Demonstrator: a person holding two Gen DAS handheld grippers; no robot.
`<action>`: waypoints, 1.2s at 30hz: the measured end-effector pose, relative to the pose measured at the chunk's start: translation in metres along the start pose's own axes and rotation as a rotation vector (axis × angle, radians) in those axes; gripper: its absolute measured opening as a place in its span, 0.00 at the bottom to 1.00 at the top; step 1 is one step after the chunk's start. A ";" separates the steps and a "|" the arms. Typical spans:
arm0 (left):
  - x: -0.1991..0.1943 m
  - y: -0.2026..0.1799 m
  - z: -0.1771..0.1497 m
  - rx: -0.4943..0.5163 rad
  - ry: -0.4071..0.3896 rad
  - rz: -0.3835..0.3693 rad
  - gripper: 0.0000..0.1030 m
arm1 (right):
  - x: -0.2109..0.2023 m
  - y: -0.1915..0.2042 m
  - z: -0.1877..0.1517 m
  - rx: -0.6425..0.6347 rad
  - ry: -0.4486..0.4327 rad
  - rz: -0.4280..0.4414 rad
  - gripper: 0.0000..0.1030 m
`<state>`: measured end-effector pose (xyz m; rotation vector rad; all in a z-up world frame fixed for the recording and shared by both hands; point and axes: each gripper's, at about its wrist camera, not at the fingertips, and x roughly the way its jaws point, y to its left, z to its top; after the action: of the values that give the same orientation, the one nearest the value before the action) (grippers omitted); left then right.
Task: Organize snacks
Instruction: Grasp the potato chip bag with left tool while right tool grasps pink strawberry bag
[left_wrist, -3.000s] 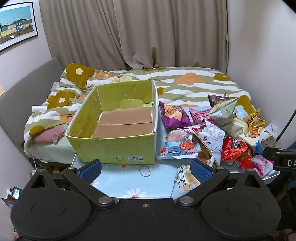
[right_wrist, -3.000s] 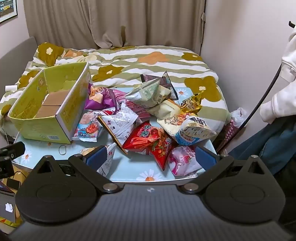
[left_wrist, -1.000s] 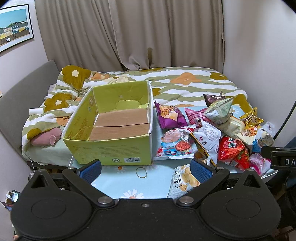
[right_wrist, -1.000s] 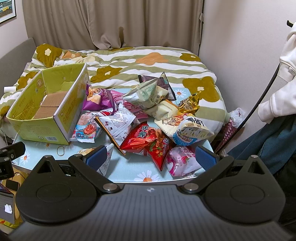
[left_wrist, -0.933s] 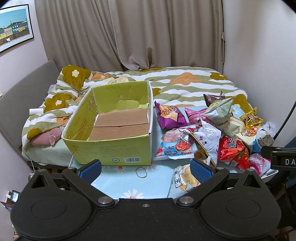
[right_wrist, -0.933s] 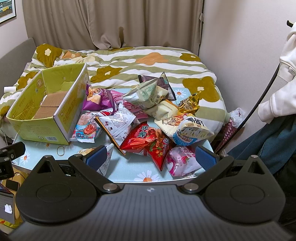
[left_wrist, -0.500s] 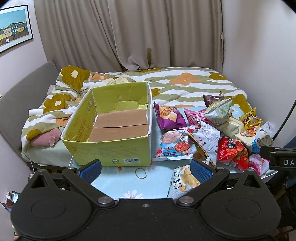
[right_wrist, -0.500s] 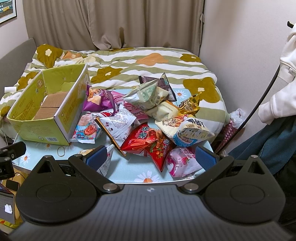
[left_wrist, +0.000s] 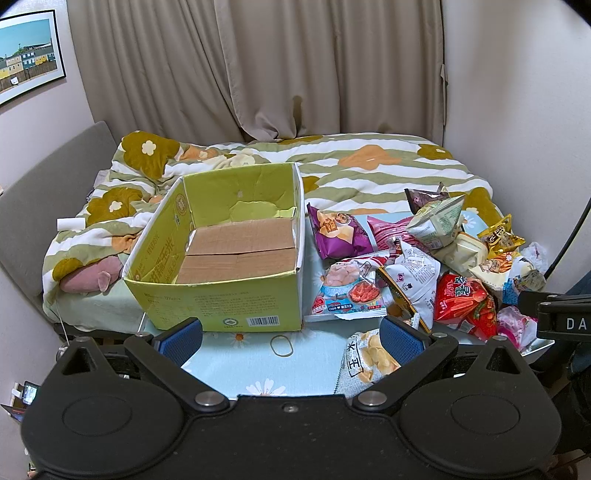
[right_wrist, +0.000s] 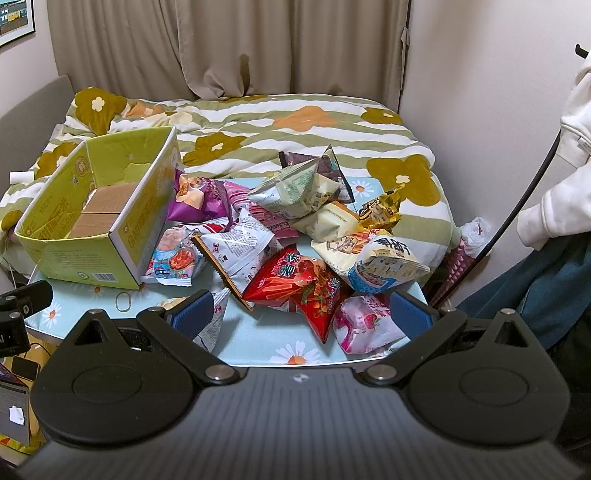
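Note:
An open yellow-green cardboard box (left_wrist: 221, 299) stands empty on the left of a small table with a daisy-print cloth (left_wrist: 236, 360); it also shows in the right wrist view (right_wrist: 92, 258). A heap of snack bags lies to its right: a purple bag (left_wrist: 338, 230), a red bag (right_wrist: 295, 280), a pink bag (right_wrist: 364, 321), a white bag (right_wrist: 236, 251). My left gripper (left_wrist: 290, 341) is open and empty at the table's near edge. My right gripper (right_wrist: 301, 312) is open and empty in front of the heap.
A rubber band (left_wrist: 281, 345) lies on the cloth in front of the box. A bed with a flowered striped quilt (left_wrist: 369, 166) lies behind the table. A wall is on the right, curtains at the back. A person's sleeve (right_wrist: 565, 147) is at far right.
Both grippers have drifted slightly; the view has shifted a little. Nothing was picked up or moved.

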<state>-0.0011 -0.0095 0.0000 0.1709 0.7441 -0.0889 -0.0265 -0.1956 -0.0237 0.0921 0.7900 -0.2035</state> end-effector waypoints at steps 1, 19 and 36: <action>0.000 0.000 0.000 0.000 0.000 0.001 1.00 | 0.000 0.000 0.000 0.001 0.000 0.000 1.00; 0.078 -0.035 0.002 0.049 0.189 -0.195 1.00 | 0.039 -0.034 -0.017 0.049 0.044 -0.033 1.00; 0.186 -0.084 -0.025 -0.001 0.378 -0.113 0.96 | 0.158 -0.084 -0.029 -0.183 0.181 0.096 0.99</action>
<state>0.1066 -0.0906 -0.1547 0.1464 1.1308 -0.1662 0.0432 -0.2961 -0.1570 -0.0249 0.9781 -0.0311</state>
